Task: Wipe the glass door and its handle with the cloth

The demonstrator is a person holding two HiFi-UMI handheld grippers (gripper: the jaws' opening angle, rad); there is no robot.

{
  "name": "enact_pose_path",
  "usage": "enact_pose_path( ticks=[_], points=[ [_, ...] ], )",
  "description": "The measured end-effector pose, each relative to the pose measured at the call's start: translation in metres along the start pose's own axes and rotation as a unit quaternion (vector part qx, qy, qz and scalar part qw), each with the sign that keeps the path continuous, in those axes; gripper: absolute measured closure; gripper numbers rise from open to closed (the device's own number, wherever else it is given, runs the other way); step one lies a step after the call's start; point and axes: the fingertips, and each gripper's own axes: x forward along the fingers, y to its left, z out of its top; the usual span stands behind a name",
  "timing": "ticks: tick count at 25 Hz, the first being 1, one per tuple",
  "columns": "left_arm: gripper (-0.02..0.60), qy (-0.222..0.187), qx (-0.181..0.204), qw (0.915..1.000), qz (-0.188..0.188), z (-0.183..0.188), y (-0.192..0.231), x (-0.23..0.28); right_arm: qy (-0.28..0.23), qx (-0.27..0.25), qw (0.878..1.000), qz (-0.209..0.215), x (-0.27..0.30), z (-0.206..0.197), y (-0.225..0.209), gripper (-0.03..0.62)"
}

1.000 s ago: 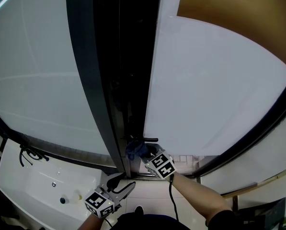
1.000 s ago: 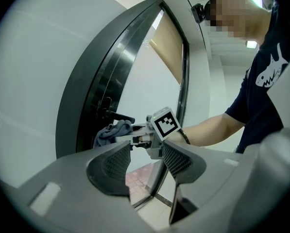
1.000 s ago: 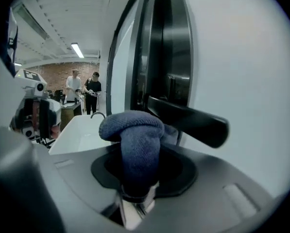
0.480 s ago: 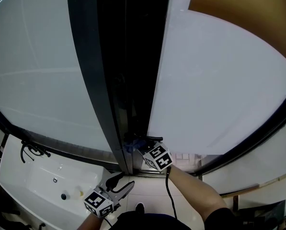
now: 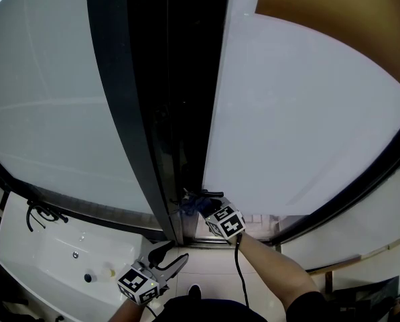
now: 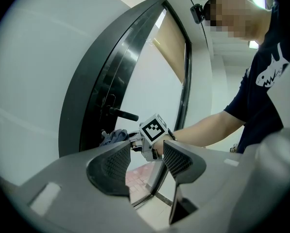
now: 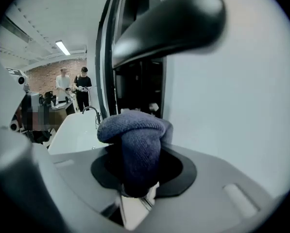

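1. Right gripper (image 7: pixel 135 181): jaws are clenching the cloth (image 7: pixel 135 142), which is bulging above them as a folded wad.
2. Cloth: blue-grey, soft, with a looped or knitted pile. It is sitting just under the handle (image 7: pixel 169 25), close to the door's edge. Whether it is touching the lever, I cannot tell.
3. Handle: a dark, smooth, rounded lever with a dull sheen, jutting out from the door.
4. Door (image 5: pixel 307 126): a pale, frosted-looking glass panel, smooth and flat. A dark frame (image 5: pixel 116 113) and a black gap are showing beside its edge.
5. Left gripper (image 6: pixel 145 160): jaws are standing released with nothing between them. It is hanging low, well apart from the door, and pointing toward the right gripper.
6. Basin (image 5: pixel 39 260): white and glossy, lying at lower left and taking no part.
7. Progress, as a judgement: the handle step seems to be the one in hand, with the cloth sitting at the lever. No streaks or wet marks are showing on the glass, so how much of the pane is already wiped cannot be told. The broad panel is probably remaining.
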Motion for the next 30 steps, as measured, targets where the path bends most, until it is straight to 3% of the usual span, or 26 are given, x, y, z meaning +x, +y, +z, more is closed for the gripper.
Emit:
enact_pose_path(
  ticks=[8, 13, 17, 24, 30],
  points=[
    [0.373, 0.005, -0.005, 1.0, -0.001, -0.006, 0.002, 0.001, 0.037, 0.044, 0.998, 0.021, 0.007, -0.045, 0.008, 0.468],
    [0.373, 0.001, -0.004, 1.0, 0.002, -0.001, -0.001, 0.003, 0.011, 0.073, 0.995, 0.063, 0.031, -0.019, 0.036, 0.468],
    [0.373, 0.001, -0.004, 1.0, 0.009, -0.002, 0.0, -0.001, -0.011, 0.091, 0.993, 0.073, 0.044, 0.007, 0.042, 0.468],
    [0.373, 0.002, -0.009, 0.9997, 0.024, -0.011, 0.011, -0.011, -0.049, 0.046, 0.996, 0.055, 0.034, 0.022, 0.034, 0.468],
    [0.373, 0.001, -0.004, 0.9999, 0.011, -0.001, 0.005, -0.005, -0.061, 0.025, 0.997, 0.04, 0.014, 0.023, 0.025, 0.468]
  ],
)
